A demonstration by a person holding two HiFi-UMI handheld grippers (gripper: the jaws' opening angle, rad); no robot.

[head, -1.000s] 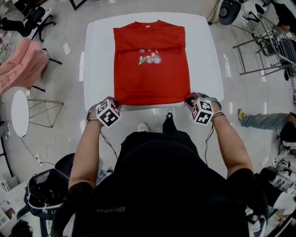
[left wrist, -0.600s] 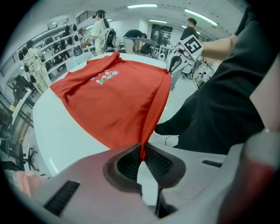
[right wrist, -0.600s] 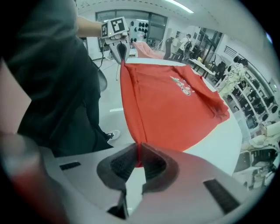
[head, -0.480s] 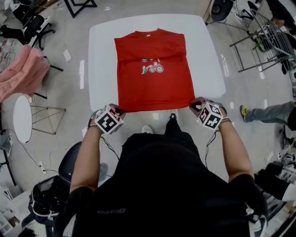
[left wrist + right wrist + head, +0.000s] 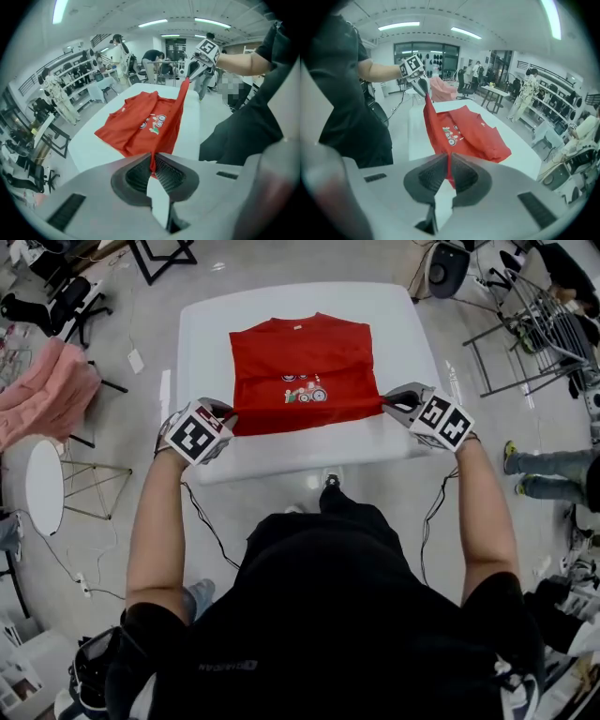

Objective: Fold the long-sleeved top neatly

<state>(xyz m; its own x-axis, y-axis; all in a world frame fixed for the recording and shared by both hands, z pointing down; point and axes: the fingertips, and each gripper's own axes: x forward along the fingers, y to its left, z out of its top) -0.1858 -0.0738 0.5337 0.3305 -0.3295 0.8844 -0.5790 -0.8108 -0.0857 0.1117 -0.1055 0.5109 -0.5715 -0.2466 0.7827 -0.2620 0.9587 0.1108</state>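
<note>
Two grippers, left gripper (image 5: 225,418) and right gripper (image 5: 390,401), clamp the hem of the red top (image 5: 300,367) above the white table (image 5: 281,457); sleeves hidden, probably folded underneath.

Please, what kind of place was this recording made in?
Probably a large indoor lab or workshop, not a home: long ceiling strip lights, metal shelving racks along the wall, and several other people standing about, beyond the white table holding the red long-sleeved top.

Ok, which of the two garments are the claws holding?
The red top on the white table: left claw and right claw each pinch a hem corner. The pink garment lies off the table, untouched.
</note>
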